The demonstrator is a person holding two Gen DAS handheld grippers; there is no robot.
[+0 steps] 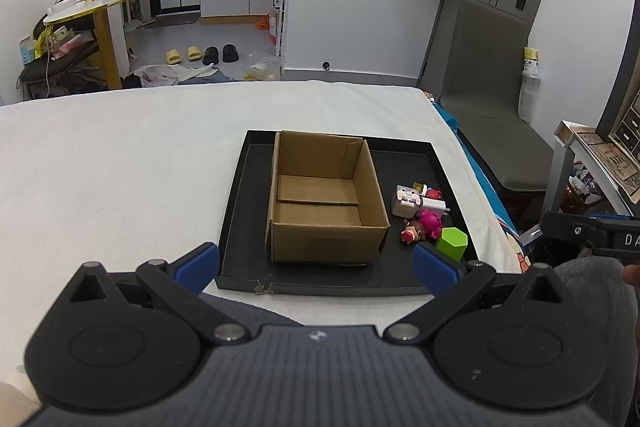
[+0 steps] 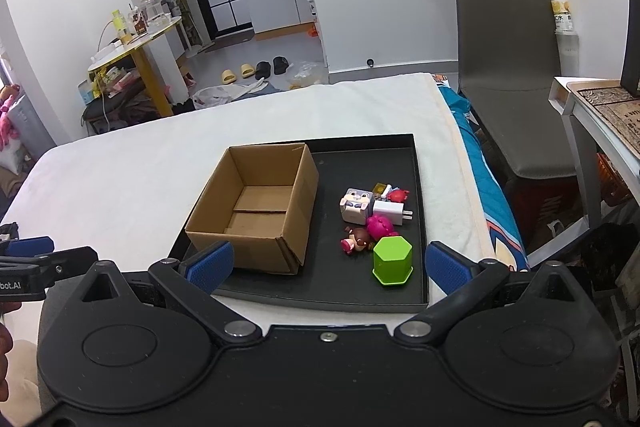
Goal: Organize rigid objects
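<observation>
A black tray (image 1: pixel 244 187) (image 2: pixel 416 291) lies on a white-covered bed and holds an empty open cardboard box (image 1: pixel 326 195) (image 2: pixel 256 207). To the box's right lies a cluster of small items: a green hexagonal block (image 1: pixel 452 242) (image 2: pixel 392 259), a pink toy (image 1: pixel 431 221) (image 2: pixel 381 225), a small brown-haired figure (image 1: pixel 412 233) (image 2: pixel 356 241), a white cube figure (image 1: pixel 406 201) (image 2: pixel 355 205), a white charger (image 2: pixel 390 207) and a red toy (image 2: pixel 397 195). My left gripper (image 1: pixel 316 265) hovers open before the tray's near edge. My right gripper (image 2: pixel 330 267) is open too, near the green block.
The white bed (image 1: pixel 120 167) stretches left of the tray. A grey chair (image 2: pixel 504 67) and a side table (image 2: pixel 600 107) stand to the right. On the floor beyond are slippers (image 1: pixel 202 54), bags and a small yellow-legged table (image 1: pixel 100 3).
</observation>
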